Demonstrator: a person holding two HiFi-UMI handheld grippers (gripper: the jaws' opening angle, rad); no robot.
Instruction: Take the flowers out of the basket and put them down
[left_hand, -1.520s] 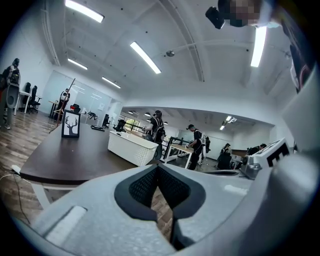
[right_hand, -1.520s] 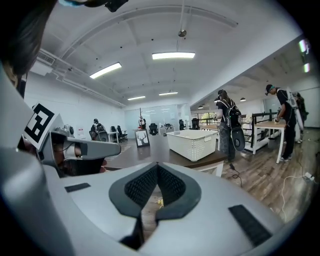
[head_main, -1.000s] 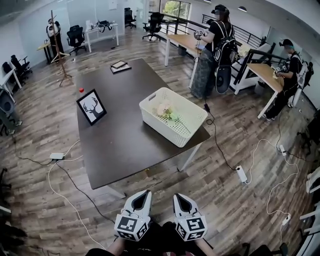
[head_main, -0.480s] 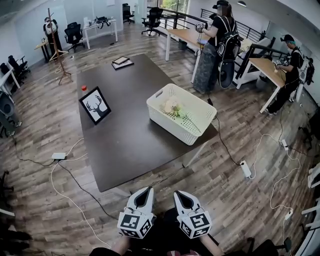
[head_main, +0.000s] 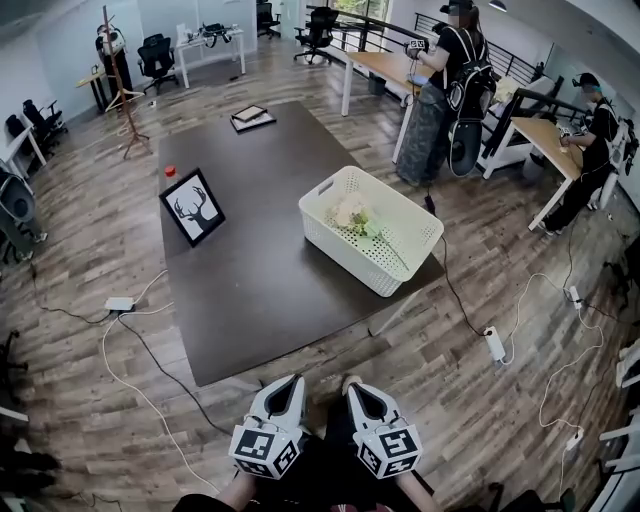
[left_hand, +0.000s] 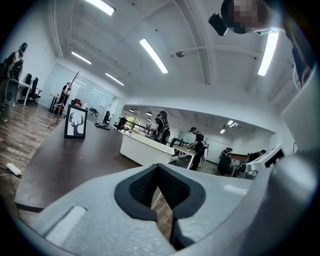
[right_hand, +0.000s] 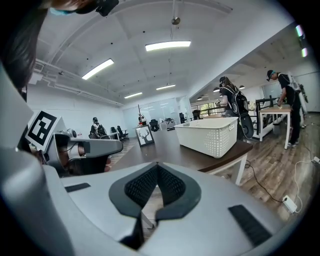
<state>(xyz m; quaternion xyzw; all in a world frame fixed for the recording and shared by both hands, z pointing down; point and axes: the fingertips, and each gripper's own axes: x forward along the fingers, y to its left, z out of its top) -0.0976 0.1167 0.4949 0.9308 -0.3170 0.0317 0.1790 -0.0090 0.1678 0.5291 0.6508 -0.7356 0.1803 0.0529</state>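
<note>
White plastic, the left gripper (head_main: 288, 384) and right gripper (head_main: 357, 391) hung side by side, short of the table's near edge, each with jaws pressed together on nothing. Beyond them stood one dark table (head_main: 260, 285) bearing one white perforated basket (head_main: 350, 256) and one framed deer picture (head_main: 193, 206). One bunch of flowers (head_main: 352, 214) lay inside the basket. It had pale cream blooms and green leaves, with the blooms toward the far-left end and the stems running lengthwise toward the near-right end.

Framed deer picture (head_main: 192, 206) on dark table (head_main: 260, 290); small red object (head_main: 169, 171) near it; power strip (head_main: 120, 303) on floor (head_main: 80, 250)
</note>
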